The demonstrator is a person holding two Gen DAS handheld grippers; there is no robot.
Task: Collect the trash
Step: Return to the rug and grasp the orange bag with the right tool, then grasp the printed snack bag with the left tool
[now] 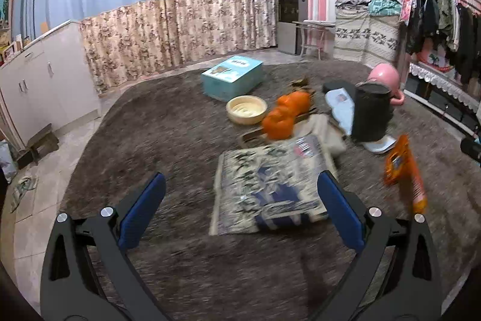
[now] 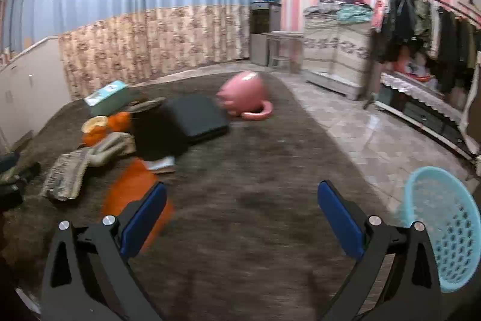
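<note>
Both held over a shaggy brown-grey carpet [image 1: 168, 122], jaws spread wide, nothing between the blue pads. Left gripper [image 1: 240, 212] aimed at a flat printed paper packet [image 1: 264, 188], grey and navy, lying near the carpet's middle; right pad overlapping its near right corner in the view, contact impossible to confirm through the blur. Probably lined up for a pinch at that corner, a flat sheet giving little else to bite on.

Right gripper [image 2: 242, 218] hovering above bare pile toward the carpet's right edge. Beside its left pad, a blurred orange plastic snack wrapper [image 2: 132, 191], the likeliest piece of trash here; same wrapper seen from the left wrist as a crumpled orange strip [image 1: 404, 170] right of the packet. Touching or merely beside the pad: cannot tell.

Pale blue perforated plastic basket [image 2: 445, 227] at the far right, off the carpet's edge by the tiled floor [image 2: 360, 134], mouth tipped toward the gripper, apparently kept within reach as the collecting bin.

Further back: orange pumpkin-shaped cushions [image 1: 284, 116], a round cream bowl [image 1: 246, 109], a teal cardboard box [image 1: 231, 77], a tipped pink cup-shaped stool [image 2: 242, 97]. Probably furnishings, left alone.
</note>
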